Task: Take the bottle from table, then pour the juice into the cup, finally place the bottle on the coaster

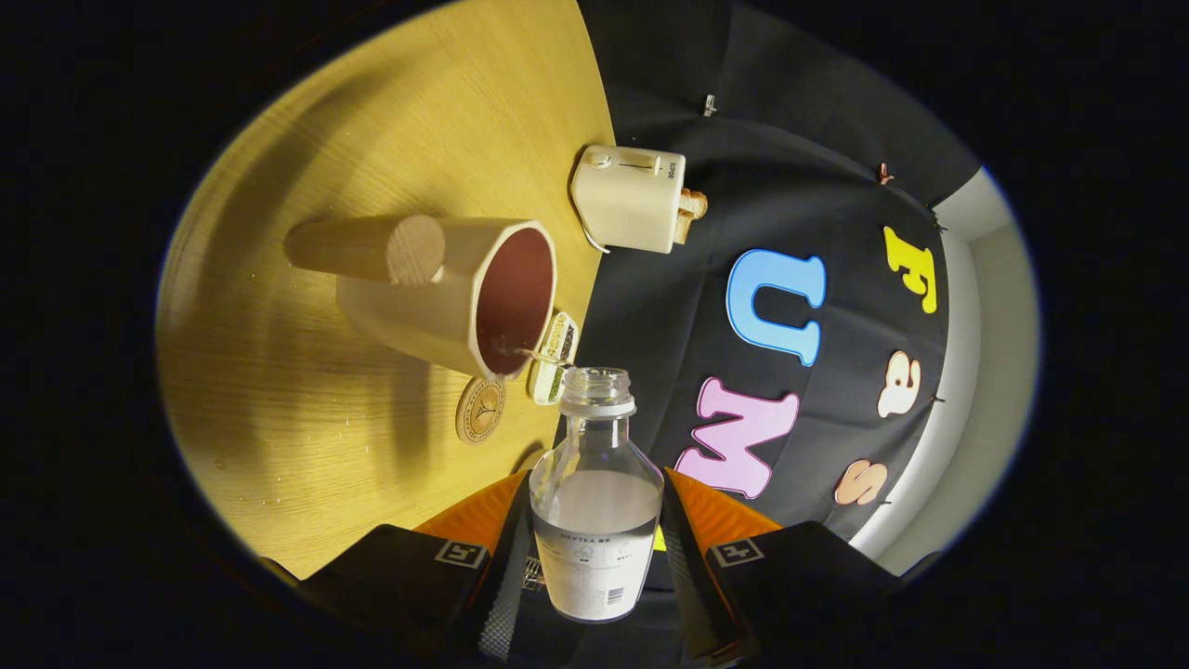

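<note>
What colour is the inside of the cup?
Dark reddish brown inside the cup, cream outside; seen in the gripper view, just beyond the bottle held by the gripper.

Bottle [595,502] clamped between both fingers of gripper [594,557], blocking the gap. Just ahead: cup [464,293], coaster [480,410] beside it, small packet [554,358] touching the rim. Toaster [628,198] beyond. Bare table [307,465] near the coaster.

Warm light on the table [307,446], soft broad shadows, sharp focus, strong fisheye bending toward the rim.
</note>
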The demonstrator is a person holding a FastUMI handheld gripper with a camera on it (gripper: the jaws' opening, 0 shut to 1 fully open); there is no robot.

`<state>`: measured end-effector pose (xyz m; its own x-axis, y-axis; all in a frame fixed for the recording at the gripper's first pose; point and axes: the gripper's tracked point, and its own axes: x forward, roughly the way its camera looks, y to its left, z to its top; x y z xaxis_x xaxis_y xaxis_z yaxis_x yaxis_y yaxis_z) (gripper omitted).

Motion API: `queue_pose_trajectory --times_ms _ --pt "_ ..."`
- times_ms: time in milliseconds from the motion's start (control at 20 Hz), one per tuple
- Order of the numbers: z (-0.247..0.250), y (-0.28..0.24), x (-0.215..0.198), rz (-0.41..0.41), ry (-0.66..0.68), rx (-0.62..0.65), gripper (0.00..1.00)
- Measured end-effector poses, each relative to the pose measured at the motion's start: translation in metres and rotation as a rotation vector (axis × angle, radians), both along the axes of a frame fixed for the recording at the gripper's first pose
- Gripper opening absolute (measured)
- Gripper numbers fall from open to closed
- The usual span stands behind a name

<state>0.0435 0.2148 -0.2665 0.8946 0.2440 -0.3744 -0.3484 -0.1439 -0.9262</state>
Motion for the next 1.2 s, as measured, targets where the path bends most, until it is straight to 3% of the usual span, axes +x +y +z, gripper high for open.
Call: queue_pose_trajectory --times_ms 1200 --pt "0.001 0.019 -0.001 0.092 -0.020 -0.072 0.71"
